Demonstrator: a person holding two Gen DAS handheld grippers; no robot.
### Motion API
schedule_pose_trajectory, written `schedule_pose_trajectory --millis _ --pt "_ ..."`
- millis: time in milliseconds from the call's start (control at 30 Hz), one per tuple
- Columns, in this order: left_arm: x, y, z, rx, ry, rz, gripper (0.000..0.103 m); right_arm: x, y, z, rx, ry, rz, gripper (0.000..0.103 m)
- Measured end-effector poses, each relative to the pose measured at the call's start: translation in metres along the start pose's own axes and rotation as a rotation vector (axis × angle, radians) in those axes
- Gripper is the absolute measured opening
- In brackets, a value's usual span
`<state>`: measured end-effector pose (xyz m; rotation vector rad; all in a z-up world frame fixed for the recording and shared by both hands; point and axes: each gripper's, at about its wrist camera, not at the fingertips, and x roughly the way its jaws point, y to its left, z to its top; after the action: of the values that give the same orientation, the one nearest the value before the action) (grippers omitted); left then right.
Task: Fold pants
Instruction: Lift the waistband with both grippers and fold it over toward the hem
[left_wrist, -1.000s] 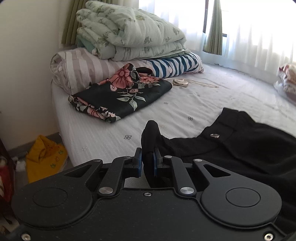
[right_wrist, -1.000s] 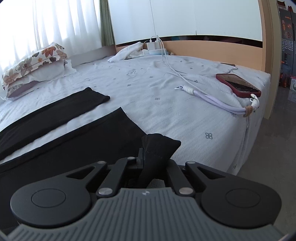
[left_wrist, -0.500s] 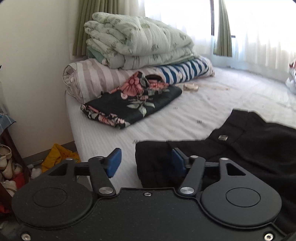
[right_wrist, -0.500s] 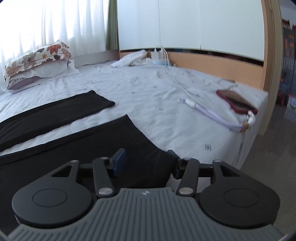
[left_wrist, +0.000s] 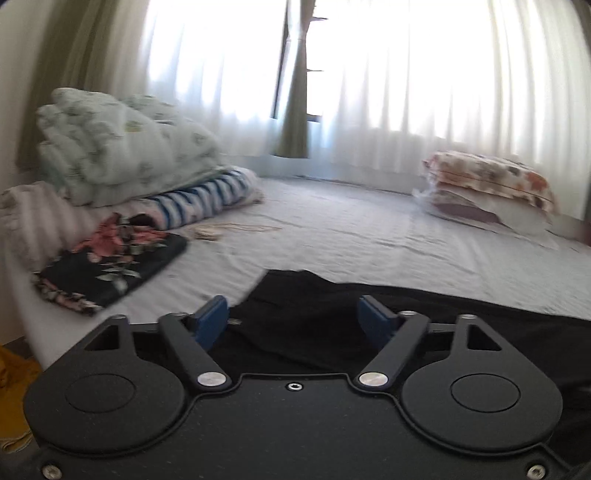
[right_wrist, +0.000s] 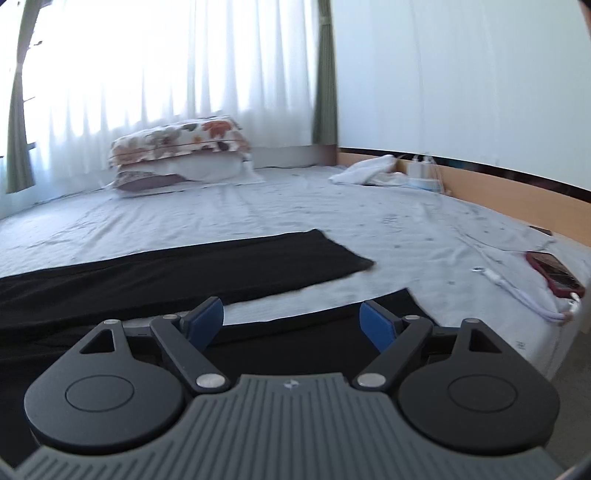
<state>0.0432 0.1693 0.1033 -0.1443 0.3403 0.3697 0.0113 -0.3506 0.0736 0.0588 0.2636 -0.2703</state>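
Black pants (left_wrist: 480, 317) lie flat on the white bed sheet (left_wrist: 369, 236). In the left wrist view their waist end spreads under my left gripper (left_wrist: 293, 312), whose blue pads (left_wrist: 212, 317) stand apart above the cloth without pressing it; the jaws are closing slightly. In the right wrist view the far leg (right_wrist: 184, 269) stretches to the left. The near leg (right_wrist: 295, 350) lies beneath my right gripper (right_wrist: 291, 314), whose jaws are opening and hold nothing.
A folded floral cloth (left_wrist: 110, 269) and stacked quilts (left_wrist: 122, 155) sit at the bed's left end. Pillows (right_wrist: 177, 151) lie by the curtained window. A red phone (right_wrist: 554, 273) and its cable (right_wrist: 517, 291) rest near the right edge, with a white cloth (right_wrist: 365, 171) by the headboard.
Both grippers let go of the pinched black cloth and opened wide. Both hands rose and swung toward the window, and the pants now lie flat.
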Motion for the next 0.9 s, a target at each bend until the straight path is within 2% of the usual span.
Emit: schedule_pose_trajectory --millis 33,67,133,300,367,433,500,533,633,800,900 --pt "0.000 -0.018 -0.006 0.035 0.029 -0.060 0.041 0.002 0.013 -0.003 -0.020 0.005 0.024 0.090" --pt "0.001 -0.033 -0.010 0.062 0.058 -0.110 0.028 0.004 0.027 -0.008 -0.041 0.012 0.049 0.090" --pt "0.002 -0.061 -0.022 0.107 0.106 -0.209 0.018 0.008 0.053 -0.017 -0.073 0.032 0.099 0.090" --pt "-0.005 -0.136 -0.055 0.290 0.184 -0.432 0.015 0.010 0.105 -0.038 -0.098 0.066 0.215 0.090" --pt "0.001 -0.165 -0.068 0.322 0.255 -0.490 0.012 0.012 0.119 -0.044 -0.098 0.084 0.244 0.090" --pt "0.016 -0.187 -0.080 0.312 0.353 -0.533 0.009 0.016 0.130 -0.050 -0.091 0.106 0.269 0.090" --pt "0.034 -0.202 -0.088 0.309 0.416 -0.531 0.008 0.020 0.137 -0.055 -0.090 0.119 0.279 0.090" --pt "0.040 -0.209 -0.092 0.320 0.422 -0.518 0.007 0.021 0.141 -0.057 -0.094 0.124 0.279 0.090" --pt "0.061 -0.219 -0.089 0.365 0.383 -0.479 0.006 0.025 0.144 -0.063 -0.101 0.139 0.274 0.090" --pt "0.098 -0.232 -0.079 0.366 0.392 -0.393 0.006 0.038 0.135 -0.069 -0.052 0.184 0.260 0.089" --pt "0.115 -0.236 -0.073 0.373 0.387 -0.355 0.005 0.036 0.136 -0.071 -0.058 0.182 0.261 0.089"
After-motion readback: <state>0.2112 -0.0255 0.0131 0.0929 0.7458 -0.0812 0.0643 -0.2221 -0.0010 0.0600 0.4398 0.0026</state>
